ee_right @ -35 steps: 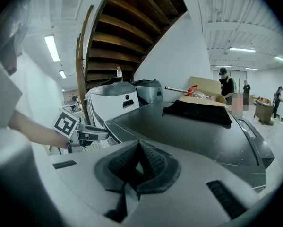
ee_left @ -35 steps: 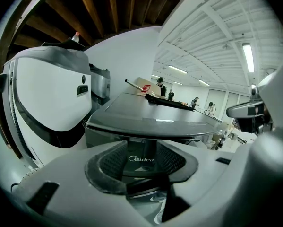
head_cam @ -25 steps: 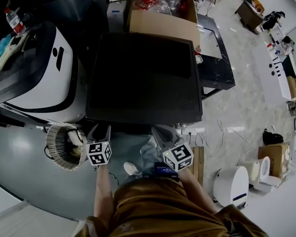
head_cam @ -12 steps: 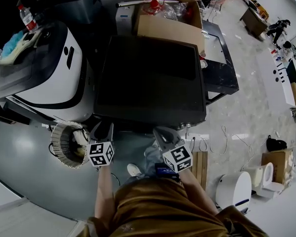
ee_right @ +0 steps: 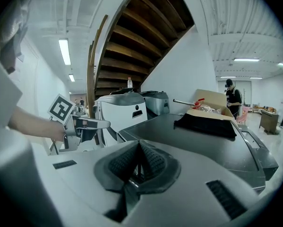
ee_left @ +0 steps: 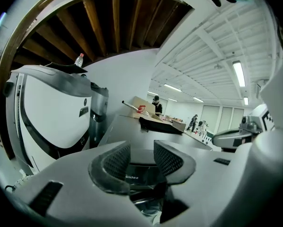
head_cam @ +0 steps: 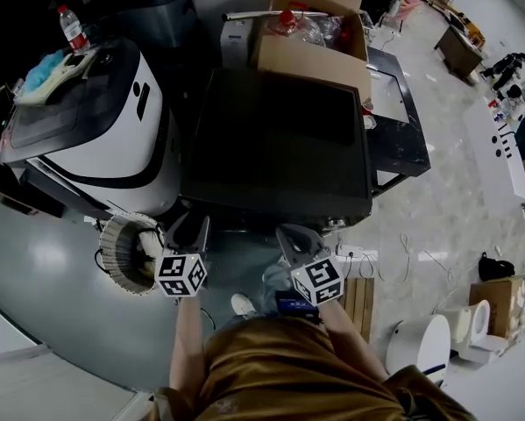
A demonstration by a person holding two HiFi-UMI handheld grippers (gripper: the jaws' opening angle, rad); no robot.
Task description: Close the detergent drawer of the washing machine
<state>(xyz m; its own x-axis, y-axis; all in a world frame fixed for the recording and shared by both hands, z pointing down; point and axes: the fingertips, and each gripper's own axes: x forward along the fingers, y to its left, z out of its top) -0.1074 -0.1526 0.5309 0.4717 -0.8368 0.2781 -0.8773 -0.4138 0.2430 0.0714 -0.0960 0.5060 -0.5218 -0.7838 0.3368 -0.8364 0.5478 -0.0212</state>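
The washing machine (head_cam: 280, 147) has a dark flat top and fills the middle of the head view. Both grippers hover at its front edge. My left gripper (head_cam: 189, 232) points at the machine's left front corner. Its jaws are closing, with a gap still between them and nothing in it. Through that gap (ee_left: 142, 148) shows a dark front panel with a printed brand name. My right gripper (head_cam: 295, 239) is at the right front, and its pads (ee_right: 140, 150) meet with nothing between them. I cannot make out the detergent drawer as such.
A white appliance (head_cam: 95, 130) stands left of the machine, with a bottle (head_cam: 72, 26) on it. A woven basket (head_cam: 126, 253) sits on the floor by the left gripper. A cardboard box (head_cam: 315, 38) rests behind the machine, and a black low table (head_cam: 398, 112) is to its right.
The left gripper has risen a little along the machine's front corner. The right gripper has barely shifted. The head view has drifted, so the scene sits lower and further right.
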